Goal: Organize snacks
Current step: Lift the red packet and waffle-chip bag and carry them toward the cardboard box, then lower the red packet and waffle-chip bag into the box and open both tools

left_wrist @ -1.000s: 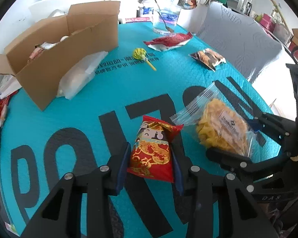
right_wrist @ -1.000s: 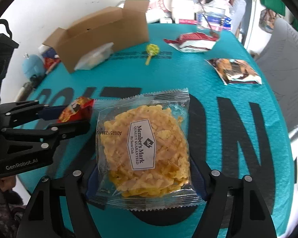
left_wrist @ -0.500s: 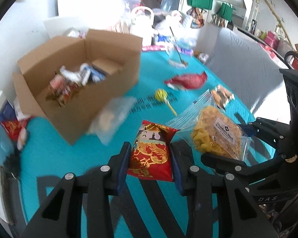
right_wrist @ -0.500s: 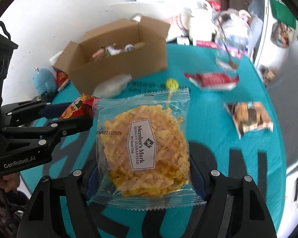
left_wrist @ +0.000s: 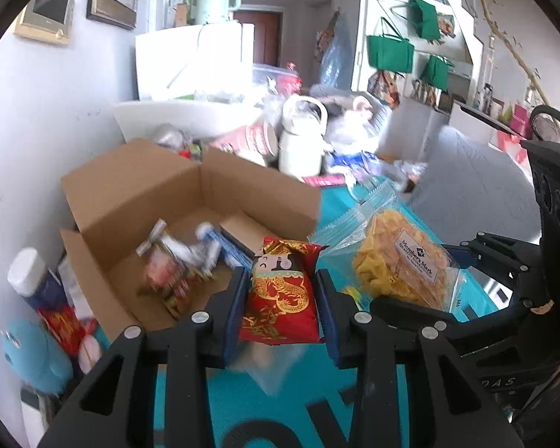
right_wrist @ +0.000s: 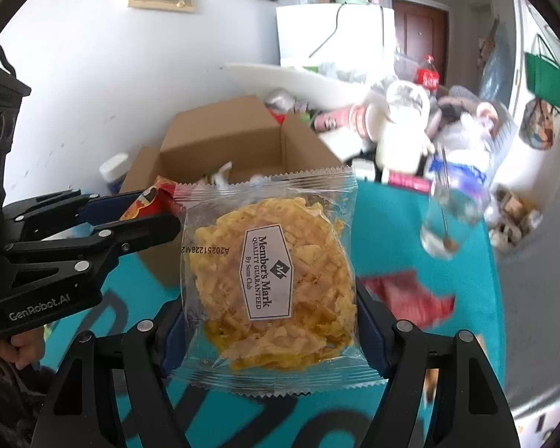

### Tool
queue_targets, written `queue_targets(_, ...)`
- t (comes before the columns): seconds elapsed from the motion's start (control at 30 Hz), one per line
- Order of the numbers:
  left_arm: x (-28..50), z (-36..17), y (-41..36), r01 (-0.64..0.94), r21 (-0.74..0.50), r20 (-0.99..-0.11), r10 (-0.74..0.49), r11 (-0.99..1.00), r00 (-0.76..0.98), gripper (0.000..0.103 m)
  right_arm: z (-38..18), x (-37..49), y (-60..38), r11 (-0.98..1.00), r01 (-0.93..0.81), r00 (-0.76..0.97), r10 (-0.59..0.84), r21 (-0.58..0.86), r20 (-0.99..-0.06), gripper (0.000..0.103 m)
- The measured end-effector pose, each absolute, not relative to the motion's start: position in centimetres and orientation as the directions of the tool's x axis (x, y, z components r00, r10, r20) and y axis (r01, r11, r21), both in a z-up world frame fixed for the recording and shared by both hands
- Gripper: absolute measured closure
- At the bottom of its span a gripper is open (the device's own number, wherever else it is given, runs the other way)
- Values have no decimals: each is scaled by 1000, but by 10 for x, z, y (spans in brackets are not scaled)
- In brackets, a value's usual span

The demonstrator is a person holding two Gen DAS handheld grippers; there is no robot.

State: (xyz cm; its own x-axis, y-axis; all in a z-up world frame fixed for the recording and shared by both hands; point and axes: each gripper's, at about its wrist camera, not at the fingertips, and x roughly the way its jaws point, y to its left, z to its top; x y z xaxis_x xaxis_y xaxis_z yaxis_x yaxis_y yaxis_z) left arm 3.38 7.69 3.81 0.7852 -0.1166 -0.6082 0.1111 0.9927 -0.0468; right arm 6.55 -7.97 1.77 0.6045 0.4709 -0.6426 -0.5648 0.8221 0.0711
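**Now both packets held aloft at the carton**

Compared with one second ago, both grippers have risen from the teal mat (left_wrist: 410, 201) and closed on the cardboard box (left_wrist: 160, 201), whose open top sits just ahead of the left fingers. Inside the box lie several blurred wrappers (left_wrist: 175, 261). Beyond the right fingers stand a glass with a spoon (right_wrist: 444, 220) and a red packet (right_wrist: 407, 298) on the mat; a white kettle (left_wrist: 302, 142) stands behind the box. Left gripper (left_wrist: 282, 298): fingers pinch the red dragon-print packet (left_wrist: 280, 295) at its sides. Right gripper (right_wrist: 270, 321): fingers clamp the clear Member's Mark crisp packet (right_wrist: 272, 272), spread to its width.
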Motion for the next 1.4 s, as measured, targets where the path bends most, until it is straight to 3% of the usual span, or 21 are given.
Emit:
queue_targets(0.57,131,54,152,-31,-55,-554,-5,998,833,67,43,176,-2,756,-652,585,547,54,-599,28)
queue_targets(0.83,178,33,177,-97,-49,-605,48,994,795,68,28,216,26,724,-683,528,582,98,-618,28)
queue_targets(1.4,205,-13,184,-164,-15,-754,97,986,650,68,-22,244,48,754,-651,467,488,87,-738,26)
